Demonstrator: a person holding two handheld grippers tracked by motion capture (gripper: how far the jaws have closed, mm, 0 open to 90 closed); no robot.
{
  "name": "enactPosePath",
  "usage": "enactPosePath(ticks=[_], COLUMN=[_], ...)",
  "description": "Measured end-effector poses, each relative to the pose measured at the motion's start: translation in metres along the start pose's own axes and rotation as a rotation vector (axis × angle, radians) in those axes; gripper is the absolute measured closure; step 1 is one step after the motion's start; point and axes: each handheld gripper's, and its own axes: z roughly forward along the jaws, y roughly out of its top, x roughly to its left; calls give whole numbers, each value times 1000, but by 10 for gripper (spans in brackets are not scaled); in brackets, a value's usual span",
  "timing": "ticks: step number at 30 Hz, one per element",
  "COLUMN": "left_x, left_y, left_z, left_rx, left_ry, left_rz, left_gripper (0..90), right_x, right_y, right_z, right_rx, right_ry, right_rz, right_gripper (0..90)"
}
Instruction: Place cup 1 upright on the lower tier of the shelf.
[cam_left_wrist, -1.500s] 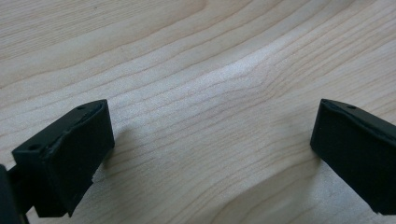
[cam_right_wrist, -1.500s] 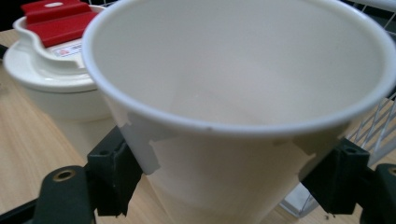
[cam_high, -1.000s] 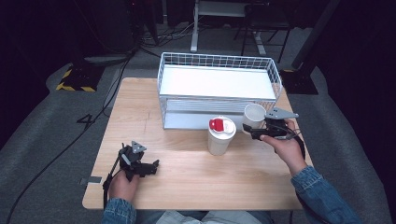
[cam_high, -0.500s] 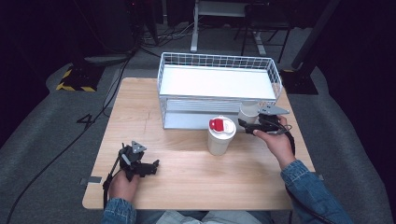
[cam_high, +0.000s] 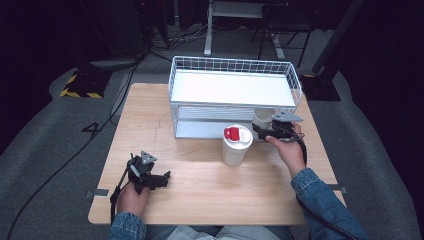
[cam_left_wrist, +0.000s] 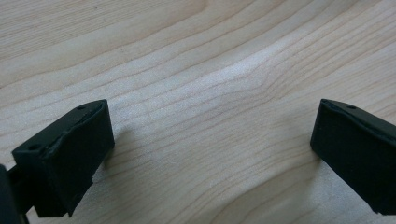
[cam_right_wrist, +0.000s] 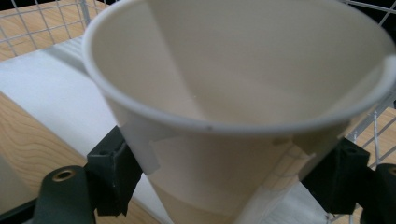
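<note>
Paper cup (cam_right_wrist: 233, 107): upright, clamped between both jaws of the right gripper (cam_high: 264, 131), beside the wire basket (cam_high: 235, 65) rim.
Right hand (cam_high: 287, 145): forearm reaches forward from the table's near right.
Left gripper (cam_high: 150, 179): rests low on the table (cam_left_wrist: 196, 70), jaws wide apart, holding nothing.
High view: lidded cup (cam_high: 237, 145) stands just left of the right gripper.
Right gripper view: cup's bare inside.

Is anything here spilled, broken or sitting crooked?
Nothing stands out. The paper cup is upright and empty in the right tool, beside the wire basket. The white container with a red lid piece stands straight on the table. No spills.
</note>
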Motion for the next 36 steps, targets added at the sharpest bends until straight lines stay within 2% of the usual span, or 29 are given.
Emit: enactPosePath(ticks=[3, 5, 7, 11, 32, 35, 36], left_x=[0, 0, 0, 0, 0, 0, 0], left_y=[0, 0, 0, 0, 0, 0, 0], left_z=[0, 0, 0, 0, 0, 0, 0], left_rx=[1, 0, 1, 1, 1, 1, 1], left_ry=[-2, -1, -1, -1, -2, 0, 0], left_rz=[1, 2, 0, 2, 1, -1, 0], left_gripper=[0, 0, 0, 0, 0, 0, 0], right_x=[0, 0, -1, -2, -4, -5, -5], right_y=[-2, -5, -6, -10, -17, -17, -17], right_z=[4, 8, 10, 15, 28, 29, 29], right_rx=[-5, -7, -5, 4, 23, 24, 27], right_ry=[-4, -5, -5, -13, -21, -21, -25], right_rz=[2, 28, 26, 52, 95, 97, 87], right_gripper=[224, 224, 224, 224, 222, 210, 177])
